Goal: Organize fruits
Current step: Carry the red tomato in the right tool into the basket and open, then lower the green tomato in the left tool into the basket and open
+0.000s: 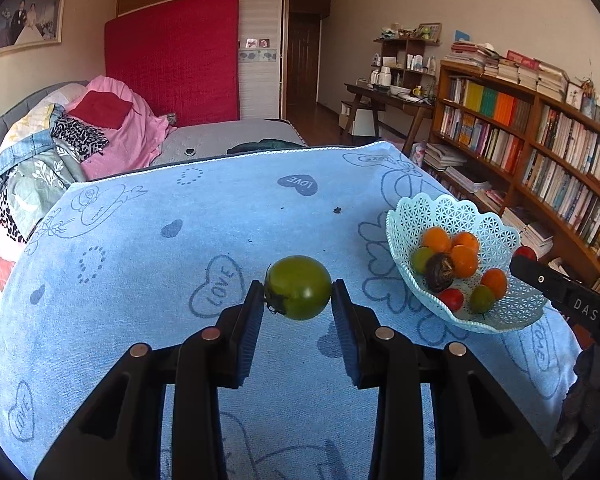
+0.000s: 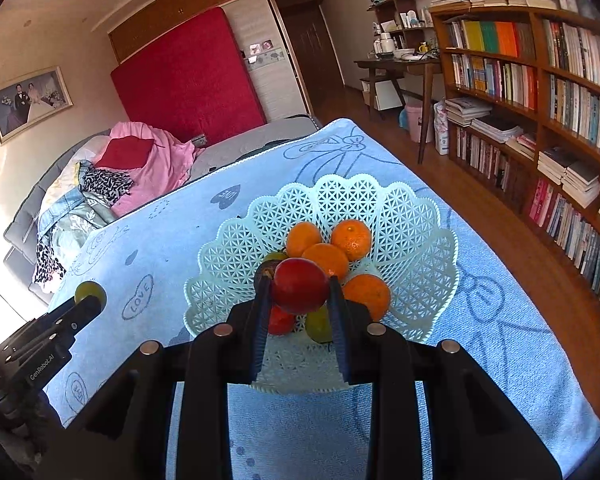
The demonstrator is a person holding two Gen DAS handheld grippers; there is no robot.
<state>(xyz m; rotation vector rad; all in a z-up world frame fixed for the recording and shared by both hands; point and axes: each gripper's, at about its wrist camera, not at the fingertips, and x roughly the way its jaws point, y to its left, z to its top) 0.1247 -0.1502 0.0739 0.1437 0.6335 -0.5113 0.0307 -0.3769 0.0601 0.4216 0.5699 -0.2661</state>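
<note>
My left gripper [image 1: 298, 292] is shut on a green tomato [image 1: 299, 287], held above the blue towel to the left of the basket. The pale lattice basket [image 1: 496, 236] holds several oranges [image 1: 464, 261], a dark fruit [image 1: 440, 271], a red tomato [image 1: 451, 298] and green ones. My right gripper [image 2: 300, 292] is shut on a red tomato [image 2: 300, 285], held over the near side of the basket [image 2: 404, 216], in front of the oranges [image 2: 351, 238]. The right gripper's body shows at the right edge of the left wrist view, the left gripper's at the left edge of the right wrist view.
A blue towel [image 1: 180, 240] with heart prints covers the table. Behind it stands a bed [image 1: 228, 140] piled with clothes [image 1: 60, 148] and a red mattress against the wall. Bookshelves [image 2: 540, 92] and a desk [image 2: 404, 66] line the right side over wooden floor.
</note>
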